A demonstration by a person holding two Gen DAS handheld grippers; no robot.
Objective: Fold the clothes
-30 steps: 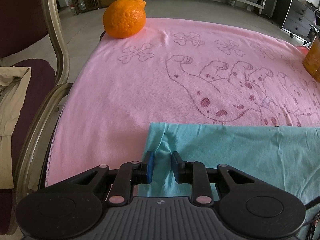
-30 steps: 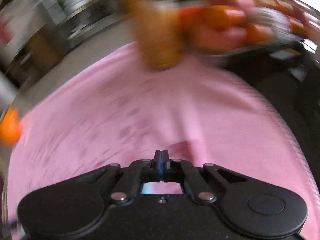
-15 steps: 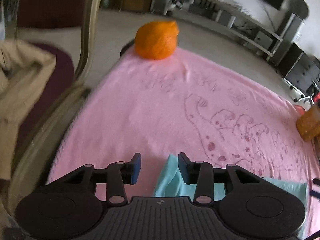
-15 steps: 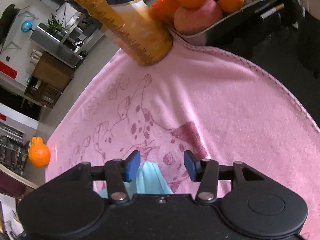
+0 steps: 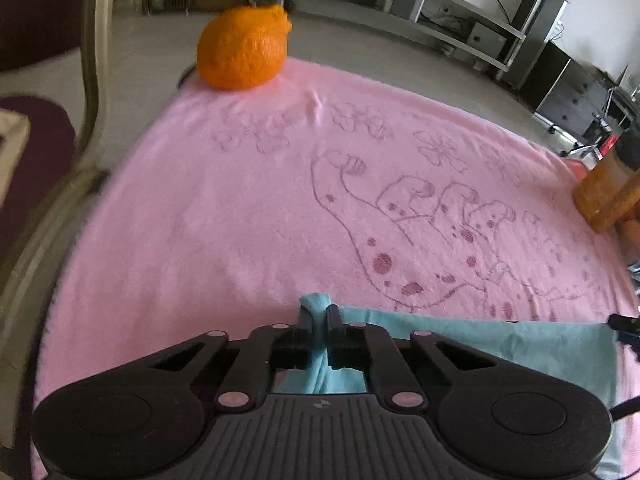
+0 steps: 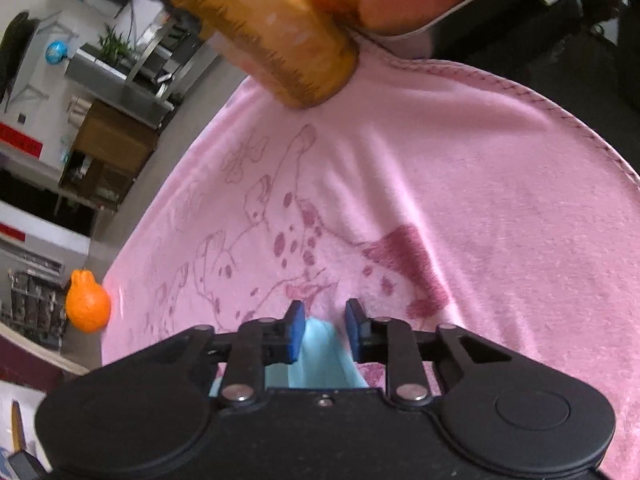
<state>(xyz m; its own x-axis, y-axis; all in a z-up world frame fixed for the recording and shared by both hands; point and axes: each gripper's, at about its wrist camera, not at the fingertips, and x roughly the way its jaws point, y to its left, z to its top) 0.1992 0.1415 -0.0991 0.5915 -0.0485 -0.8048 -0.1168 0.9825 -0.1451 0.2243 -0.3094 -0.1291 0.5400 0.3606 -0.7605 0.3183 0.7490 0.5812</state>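
A light blue cloth point(image 5: 480, 344) lies on the near part of a pink blanket with a spotted-dog print point(image 5: 280, 200). My left gripper point(image 5: 319, 316) is shut on the cloth's far left corner, which pokes out above the fingertips. In the right wrist view, my right gripper point(image 6: 325, 320) is open, its jaws astride another corner of the blue cloth point(image 6: 320, 356) without pinching it. The right gripper's tip shows at the right edge of the left wrist view point(image 5: 624, 326).
A large bumpy orange fruit point(image 5: 244, 48) sits at the blanket's far left corner; it also shows in the right wrist view point(image 6: 86, 302). An amber jar point(image 5: 608, 192) stands at the right, seen close in the right wrist view point(image 6: 280, 32), beside a fruit tray point(image 6: 400, 4). A chair point(image 5: 72, 152) stands at the left.
My left gripper, open half a second ago, has closed on the cloth's corner. My right gripper has narrowed around its corner and moved lower, toward the blanket.
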